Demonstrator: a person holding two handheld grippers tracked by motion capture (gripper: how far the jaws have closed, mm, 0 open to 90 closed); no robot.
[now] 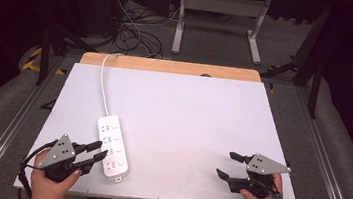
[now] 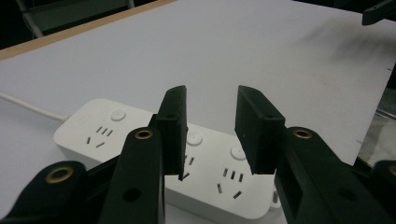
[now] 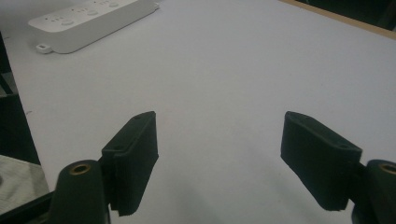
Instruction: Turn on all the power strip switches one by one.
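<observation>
Power strip (image 1: 114, 148) lies flat on white board (image 1: 197, 117), long way running away from person. Left gripper (image 1: 97, 153) right beside strip's near end, jaws partly apart, nothing between. Right gripper (image 1: 227, 165) far off, jaws wide apart. Left hand nearer.

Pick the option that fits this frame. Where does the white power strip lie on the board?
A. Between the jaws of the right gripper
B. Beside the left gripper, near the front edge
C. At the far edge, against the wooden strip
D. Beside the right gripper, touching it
B: in the high view the power strip lies by the left gripper near the board's front edge, far from the right gripper.
</observation>
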